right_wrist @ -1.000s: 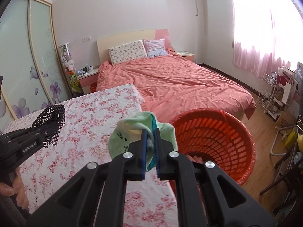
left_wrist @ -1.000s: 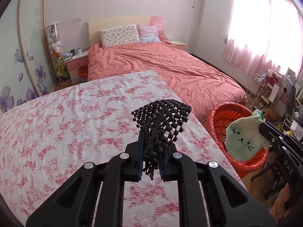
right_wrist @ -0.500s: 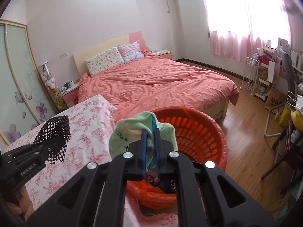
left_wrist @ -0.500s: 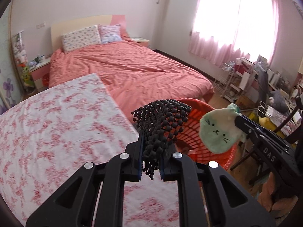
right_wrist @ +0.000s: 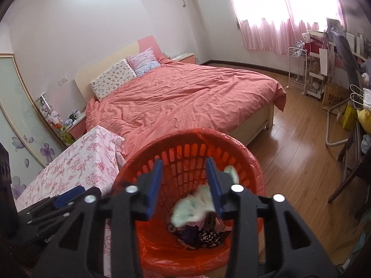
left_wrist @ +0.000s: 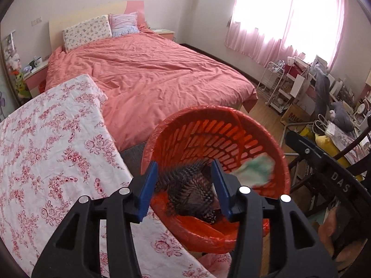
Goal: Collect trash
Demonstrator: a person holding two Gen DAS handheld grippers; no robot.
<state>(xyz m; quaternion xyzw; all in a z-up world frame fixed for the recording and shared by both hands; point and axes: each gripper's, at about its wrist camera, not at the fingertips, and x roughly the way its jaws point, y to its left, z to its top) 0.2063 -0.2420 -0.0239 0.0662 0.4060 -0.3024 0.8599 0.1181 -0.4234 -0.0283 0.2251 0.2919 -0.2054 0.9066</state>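
My left gripper (left_wrist: 185, 181) hangs over the orange plastic basket (left_wrist: 208, 112), and its jaws are opening. A black mesh piece (left_wrist: 187, 191) is blurred between the blue pads, free of them, dropping into the basket. My right gripper (right_wrist: 185, 177) is above the same basket (right_wrist: 176, 136), jaws also opening. A pale green cloth (right_wrist: 192, 210) with a cat face falls below the right gripper's pads, untouched; in the left wrist view the cloth (left_wrist: 254, 170) blurs against the basket's far wall. Dark crumpled trash (right_wrist: 204, 235) lies at the basket's bottom.
A table with a pink floral cloth (left_wrist: 46, 150) stands left of the basket. Behind it is a bed with a coral cover (left_wrist: 150, 74). A white wire rack (right_wrist: 298, 69), bags and a chair (right_wrist: 347, 162) crowd the right side on the wooden floor (right_wrist: 301, 162).
Both grippers swung from beside the table to over the basket and sank a little. Both went from shut to open, letting go of the black mesh and the green cloth.
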